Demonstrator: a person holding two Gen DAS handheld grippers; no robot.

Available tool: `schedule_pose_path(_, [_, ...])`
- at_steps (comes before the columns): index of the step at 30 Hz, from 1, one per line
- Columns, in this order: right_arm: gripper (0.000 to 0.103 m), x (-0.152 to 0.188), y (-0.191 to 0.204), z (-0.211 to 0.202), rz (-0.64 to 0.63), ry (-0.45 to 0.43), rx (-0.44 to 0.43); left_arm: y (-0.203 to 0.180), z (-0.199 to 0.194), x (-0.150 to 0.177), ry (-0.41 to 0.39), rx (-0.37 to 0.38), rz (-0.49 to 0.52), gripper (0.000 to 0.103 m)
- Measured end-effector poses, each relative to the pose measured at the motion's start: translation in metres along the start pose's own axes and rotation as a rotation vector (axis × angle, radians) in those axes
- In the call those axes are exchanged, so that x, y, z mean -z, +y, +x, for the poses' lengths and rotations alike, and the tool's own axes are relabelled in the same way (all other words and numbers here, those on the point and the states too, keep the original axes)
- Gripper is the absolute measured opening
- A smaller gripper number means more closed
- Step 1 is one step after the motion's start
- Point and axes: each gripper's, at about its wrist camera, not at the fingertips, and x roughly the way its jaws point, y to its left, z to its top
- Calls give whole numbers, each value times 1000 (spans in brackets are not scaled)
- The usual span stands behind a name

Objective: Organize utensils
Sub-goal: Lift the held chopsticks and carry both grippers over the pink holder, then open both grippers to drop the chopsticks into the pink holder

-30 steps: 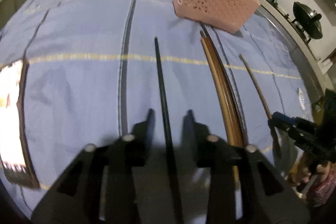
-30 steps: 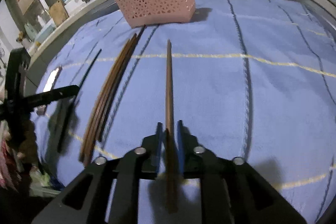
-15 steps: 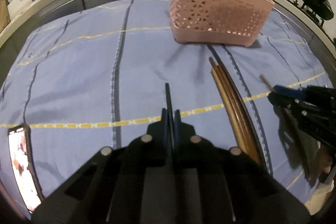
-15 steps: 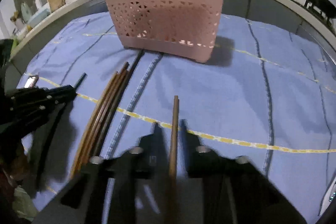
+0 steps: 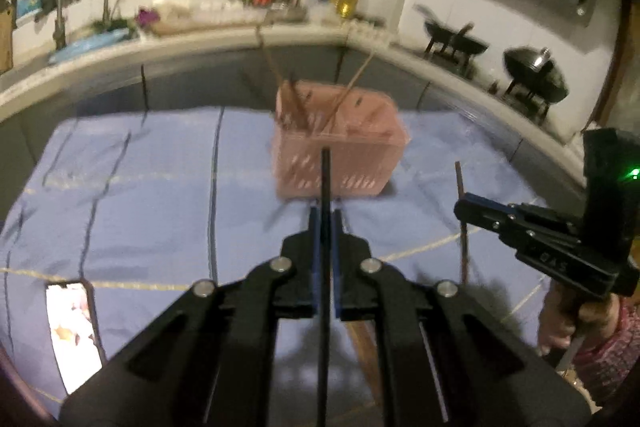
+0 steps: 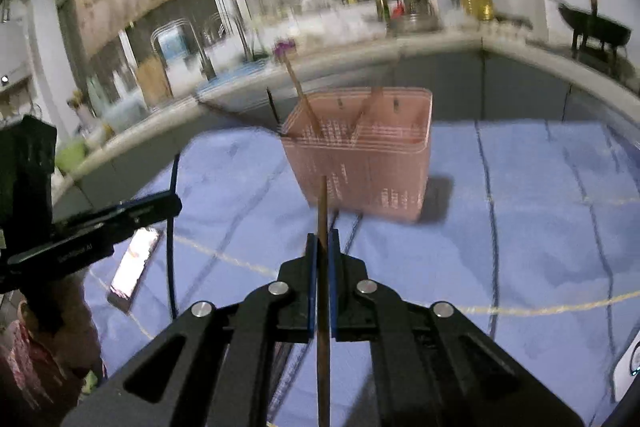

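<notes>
Both claws are clamped tight: the left claw [image 5: 325,223] grips a black chopstick [image 5: 325,183], the right claw [image 6: 323,243] a brown chopstick [image 6: 322,207]. Each stick points toward the pink basket [image 5: 340,159] at frame centre, standing on the blue-clothed worktop [image 5: 152,195] with other sticks inside.

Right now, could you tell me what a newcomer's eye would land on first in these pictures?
Probably the pink basket standing on the blue cloth mid-scene, with chopsticks poking out. Next, the left gripper clamped on a black chopstick and the right gripper clamped on a brown chopstick, both aimed at the basket. A lit phone lies at the cloth's near-left edge.
</notes>
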Motion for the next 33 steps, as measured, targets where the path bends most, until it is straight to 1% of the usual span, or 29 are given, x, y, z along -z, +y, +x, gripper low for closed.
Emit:
schedule_pose_path(2, [5, -6, 1, -11, 0, -36, -6, -6, -11, -3, -27, 6, 6, 4])
schedule_pose_path(5, [5, -7, 1, -19, 4, -66, -11, -9, -14, -2, -28, 13, 6, 4])
schedule_pose_path(8, [5, -3, 1, -12, 7, -48, -3, -8, -8, 2, -3, -2, 1, 4])
schedule_pose_path(10, [5, -1, 2, -10, 10, -30, -1, -4, -5, 3, 16, 2, -15, 4])
schedule_pose_path(14, [5, -6, 4, -12, 9, -34, -7, -2, -12, -7, 1, 9, -22, 4])
schedule_pose_path(18, [5, -31, 6, -20, 16, -82, -36, -4, -25, -37, -47, 26, -14, 4])
schedule_pose_path(20, [5, -50, 7, -23, 18, -110, -51, -6, -29, -55, -72, 38, -10, 4])
schedule_pose_path(23, [5, -77, 7, -25, 23, -158, -54, -11, -35, -94, -132, 45, -1, 4])
schedule_pose_path(27, [5, -121, 5, -24, 25, -248, -27, -15, -30, -139, -198, 23, 3, 4])
schedule_pose_path(28, [5, -132, 5, -22, 28, -274, -19, -16, -26, -150, -216, 6, 5, 4])
schedule_pose_path(33, [5, -171, -1, -4, 45, -381, 7, -14, -3, -187, -273, -46, -7, 4])
